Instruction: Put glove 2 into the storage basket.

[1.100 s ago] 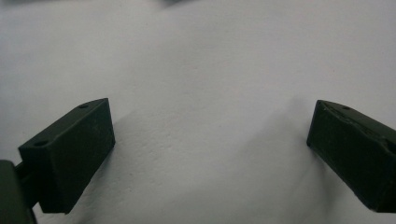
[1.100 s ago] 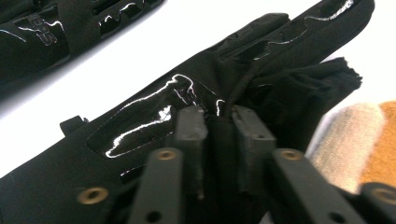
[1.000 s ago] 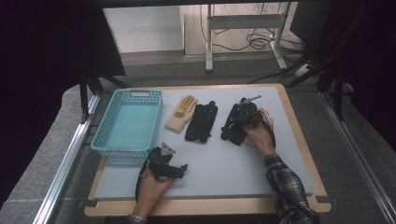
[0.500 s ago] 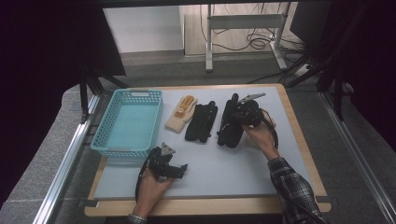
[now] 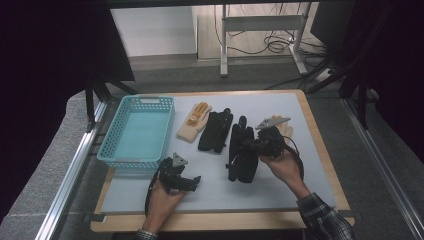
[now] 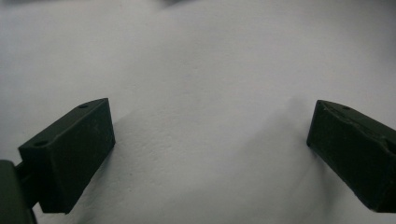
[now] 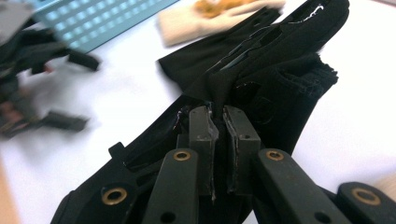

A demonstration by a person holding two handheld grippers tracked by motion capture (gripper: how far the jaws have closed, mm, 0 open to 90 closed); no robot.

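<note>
**Right jaws pinch a black glove, left jaws stand wide over bare mat**

Clenched on a fold of black fabric, the fingers (image 7: 204, 128) of the right gripper (image 7: 218, 140) show plainly in the right gripper view: the two pads stand nearly together with a thin ridge of the black glove (image 7: 261, 79) caught between them. The glove's body spreads ahead of the jaws and beneath them. Past it lie a second black glove (image 7: 201, 60), then the cream glove (image 7: 205, 18) with orange markings, and the blue basket (image 7: 102, 21) in the upper left corner. The other gripper appears blurred at the left edge.

From the left gripper view, the left gripper (image 6: 210, 144) has its jaws released and far apart, with nothing but the pale grey mat (image 6: 205, 70) between them.

Seen from the high view, the right gripper (image 5: 252, 146) sits at the middle right of the mat, gripping the black glove (image 5: 242, 160), which hangs lengthwise just beside the second black glove (image 5: 216, 131). The cream glove (image 5: 194, 124) lies left of that one, and the blue basket (image 5: 137, 131) stands at the mat's left side. The left gripper (image 5: 192, 182) rests low on the mat, in front of the basket, well apart from the gloves.
</note>
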